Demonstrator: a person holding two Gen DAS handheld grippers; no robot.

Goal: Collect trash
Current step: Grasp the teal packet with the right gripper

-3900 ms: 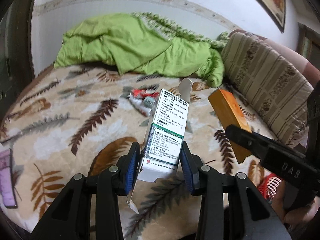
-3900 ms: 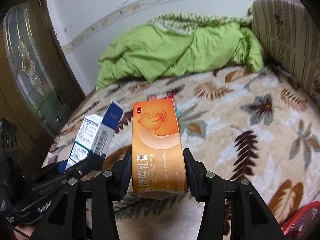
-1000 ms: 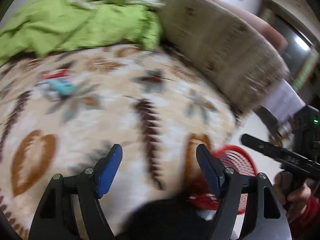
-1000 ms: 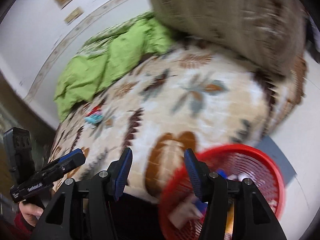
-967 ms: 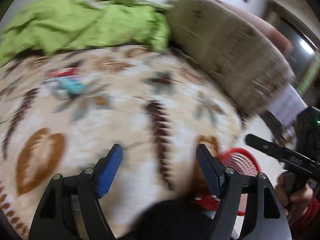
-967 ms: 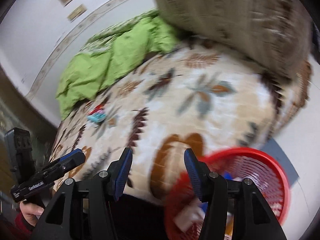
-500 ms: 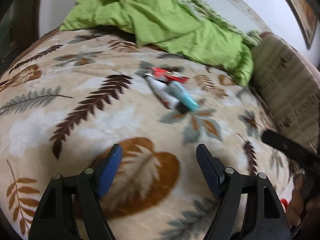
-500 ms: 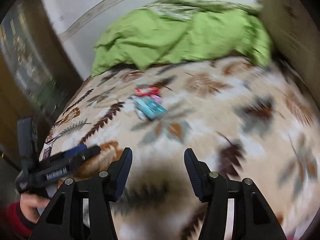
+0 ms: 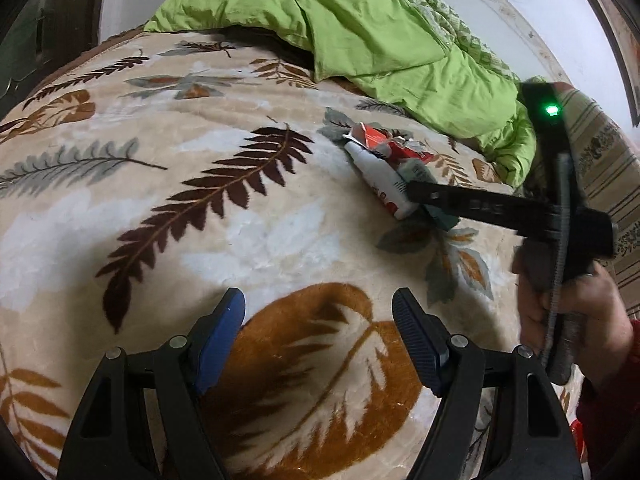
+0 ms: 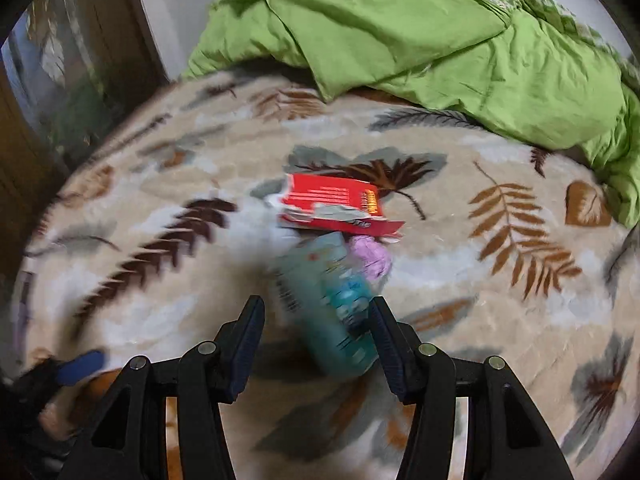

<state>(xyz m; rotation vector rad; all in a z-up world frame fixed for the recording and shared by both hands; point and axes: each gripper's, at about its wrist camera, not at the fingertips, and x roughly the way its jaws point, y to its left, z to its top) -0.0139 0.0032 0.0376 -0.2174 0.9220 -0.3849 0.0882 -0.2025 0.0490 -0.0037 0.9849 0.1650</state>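
The teal box (image 10: pixel 334 312) lies on the leaf-print blanket (image 10: pixel 460 264), long axis running away toward the torn red carton (image 10: pixel 336 206). The right gripper (image 10: pixel 318 330) spreads wide around its near end. The left gripper (image 9: pixel 320 322) hovers wide, empty.

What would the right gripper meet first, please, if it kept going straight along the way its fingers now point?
Probably the teal box: it lies on the blanket right ahead of the open right gripper, partly between its fingers. The torn red carton lies beyond. Blur leaves depth uncertain.
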